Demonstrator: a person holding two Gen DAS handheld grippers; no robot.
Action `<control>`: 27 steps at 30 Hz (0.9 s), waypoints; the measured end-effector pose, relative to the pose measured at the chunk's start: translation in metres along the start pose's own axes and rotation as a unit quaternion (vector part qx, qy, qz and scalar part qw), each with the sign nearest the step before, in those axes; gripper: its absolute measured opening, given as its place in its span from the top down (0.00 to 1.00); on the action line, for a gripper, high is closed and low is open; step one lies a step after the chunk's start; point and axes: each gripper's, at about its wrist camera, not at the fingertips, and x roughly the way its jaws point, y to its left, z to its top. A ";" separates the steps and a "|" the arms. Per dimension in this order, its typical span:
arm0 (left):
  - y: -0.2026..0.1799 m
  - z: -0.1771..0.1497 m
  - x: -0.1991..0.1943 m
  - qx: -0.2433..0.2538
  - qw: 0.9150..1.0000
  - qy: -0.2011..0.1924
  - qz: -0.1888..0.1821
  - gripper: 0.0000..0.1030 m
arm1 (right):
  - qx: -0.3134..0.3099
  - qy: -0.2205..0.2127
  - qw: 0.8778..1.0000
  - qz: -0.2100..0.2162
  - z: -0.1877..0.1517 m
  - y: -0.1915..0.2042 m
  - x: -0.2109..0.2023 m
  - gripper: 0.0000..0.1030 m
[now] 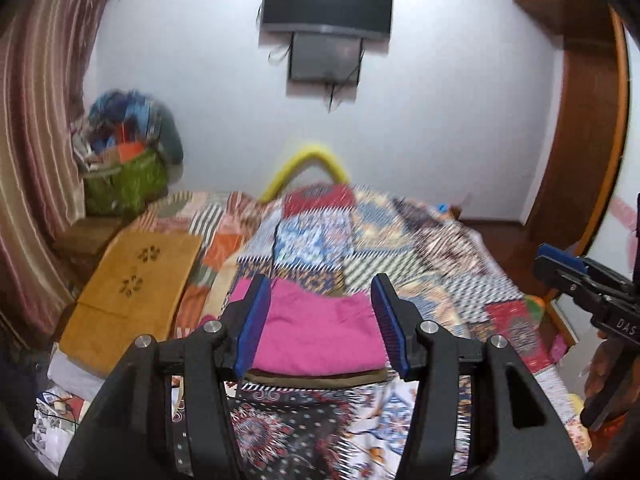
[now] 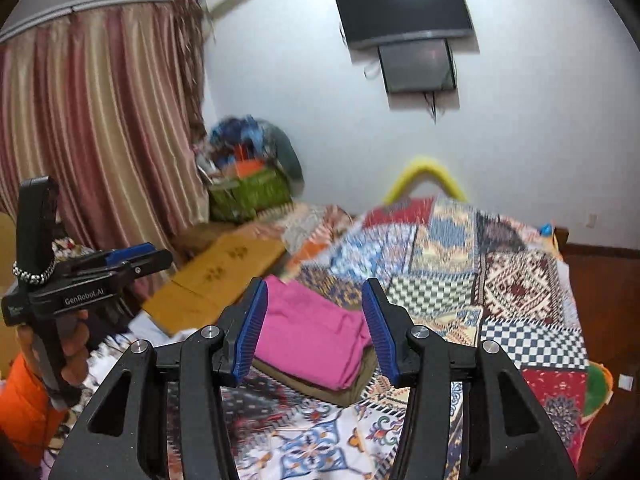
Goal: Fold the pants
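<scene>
Pants, pink, are lying folded atop an olive garment, both grippers hanging parted and empty, folding seemingly finished.

The left tool hangs in the air, pointing forward and a little downward, its two blue-padded fingers standing apart with nothing gripped between them. The right tool sits beside it at a similar downward tilt, its pads likewise parted and empty. Seen from the right wrist view, a hand wraps the left tool's handle, with an orange sleeve below it.
</scene>
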 end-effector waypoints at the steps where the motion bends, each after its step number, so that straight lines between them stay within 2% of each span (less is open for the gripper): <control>1: -0.006 0.000 -0.017 0.002 1.000 -0.013 -0.002 0.49 | -0.004 -0.010 1.000 0.002 0.001 0.006 -0.014 0.55; 3: -0.016 -0.002 -0.046 0.006 0.999 -0.033 -0.005 0.48 | -0.018 -0.026 0.999 0.005 0.000 0.017 -0.035 0.50; 8: -0.038 -0.015 -0.116 0.008 0.996 -0.082 -0.017 0.43 | -0.046 -0.071 0.996 -0.010 -0.009 0.044 -0.088 0.45; 14: -0.056 -0.038 -0.171 0.017 0.991 -0.130 -0.004 0.29 | -0.042 -0.104 0.994 -0.005 -0.019 0.055 -0.126 0.40; 16: -0.061 -0.046 -0.181 0.019 0.990 -0.137 -0.001 0.22 | -0.043 -0.112 0.993 -0.011 -0.022 0.058 -0.131 0.35; 18: -0.064 -0.053 -0.190 0.020 0.990 -0.142 -0.005 0.17 | -0.048 -0.125 0.991 -0.023 -0.026 0.064 -0.137 0.25; 19: -0.065 -0.056 -0.194 0.020 0.989 -0.144 -0.005 0.13 | -0.052 -0.131 0.990 -0.030 -0.029 0.067 -0.139 0.24; 25: -0.064 -0.071 -0.211 0.012 0.988 -0.153 -0.005 0.03 | -0.053 -0.144 0.987 -0.045 -0.038 0.080 -0.146 0.11; 27: -0.064 -0.075 -0.213 0.013 0.988 -0.156 0.000 0.02 | -0.050 -0.150 0.986 -0.052 -0.041 0.082 -0.148 0.01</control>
